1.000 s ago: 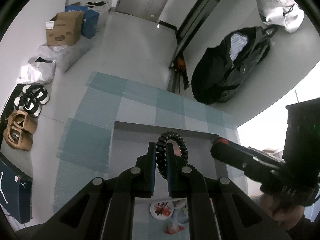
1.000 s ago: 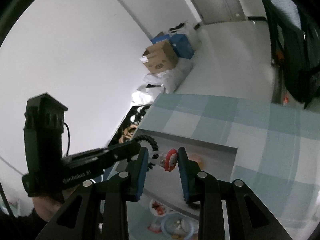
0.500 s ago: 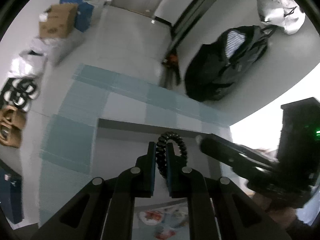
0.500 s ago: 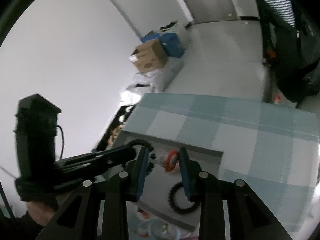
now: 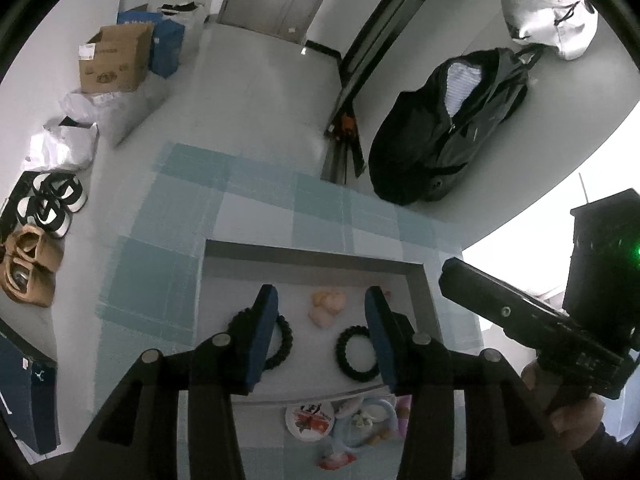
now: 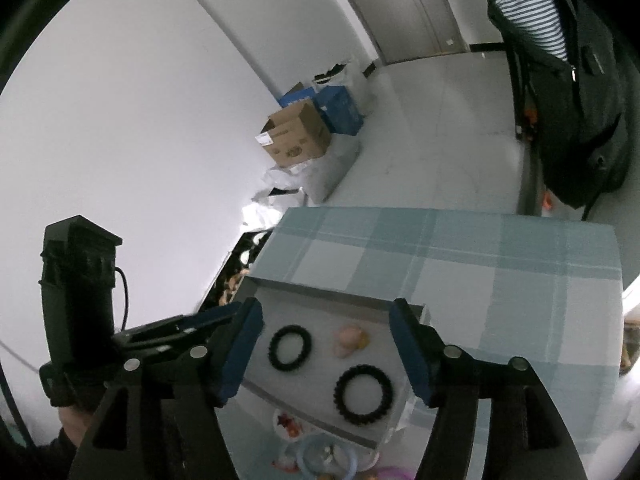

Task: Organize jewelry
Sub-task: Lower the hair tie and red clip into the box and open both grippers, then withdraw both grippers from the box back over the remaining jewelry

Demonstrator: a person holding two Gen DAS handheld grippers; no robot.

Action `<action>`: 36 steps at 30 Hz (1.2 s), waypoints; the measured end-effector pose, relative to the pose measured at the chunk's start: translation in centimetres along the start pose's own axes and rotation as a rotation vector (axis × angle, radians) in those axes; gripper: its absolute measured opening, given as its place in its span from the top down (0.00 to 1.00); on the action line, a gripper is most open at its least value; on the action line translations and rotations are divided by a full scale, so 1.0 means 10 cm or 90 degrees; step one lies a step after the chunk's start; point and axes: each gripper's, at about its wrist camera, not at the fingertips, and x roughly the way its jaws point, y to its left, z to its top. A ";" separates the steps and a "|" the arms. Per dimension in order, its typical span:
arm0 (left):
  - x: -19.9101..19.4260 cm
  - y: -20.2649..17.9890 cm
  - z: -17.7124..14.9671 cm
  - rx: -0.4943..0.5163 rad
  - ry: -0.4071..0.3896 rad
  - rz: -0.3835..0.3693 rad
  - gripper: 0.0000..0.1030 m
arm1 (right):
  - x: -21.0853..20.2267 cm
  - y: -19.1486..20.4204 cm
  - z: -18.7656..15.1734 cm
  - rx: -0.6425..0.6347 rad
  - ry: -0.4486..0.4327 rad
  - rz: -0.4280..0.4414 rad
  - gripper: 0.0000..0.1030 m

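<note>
A shallow grey tray [image 5: 312, 258] [image 6: 320, 292] lies on the checked tablecloth. In it lie two black coiled rings, one at the left [image 5: 280, 338] [image 6: 290, 347] and one at the right [image 5: 356, 354] [image 6: 363, 395], and a small pink ornament [image 5: 328, 306] [image 6: 350, 338] between them. My left gripper [image 5: 320, 336] hangs open above the tray, empty. My right gripper [image 6: 326, 354] is open and empty above the same tray. Each gripper shows in the other's view, the right one [image 5: 520, 320] and the left one [image 6: 160, 332].
Loose trinkets, a round badge [image 5: 310, 416] and a pale blue ring [image 6: 326, 456], lie on the cloth [image 6: 480, 264] in front of the tray. On the floor beyond are a cardboard box [image 5: 114, 60], shoes [image 5: 48, 204] and a black bag [image 5: 448, 128].
Both grippers have opened. The left one let go of the black coiled ring, which now lies in the tray at the left. The right one released what it held.
</note>
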 end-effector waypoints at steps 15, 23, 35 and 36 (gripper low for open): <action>-0.20 -0.17 -0.25 0.070 -0.039 0.060 0.60 | -0.36 0.05 -0.25 -0.028 -0.058 -0.018 0.23; -0.23 -0.22 -0.51 0.058 0.000 0.107 0.59 | -0.50 0.04 -0.53 -0.070 -0.056 -0.082 0.16; -0.21 -0.30 -0.91 0.083 0.030 0.149 0.44 | -0.64 -0.09 -0.94 -0.046 -0.038 -0.105 0.07; -0.19 -0.32 -0.93 0.091 0.035 0.151 0.44 | -0.64 -0.09 -0.97 -0.044 -0.037 -0.103 0.07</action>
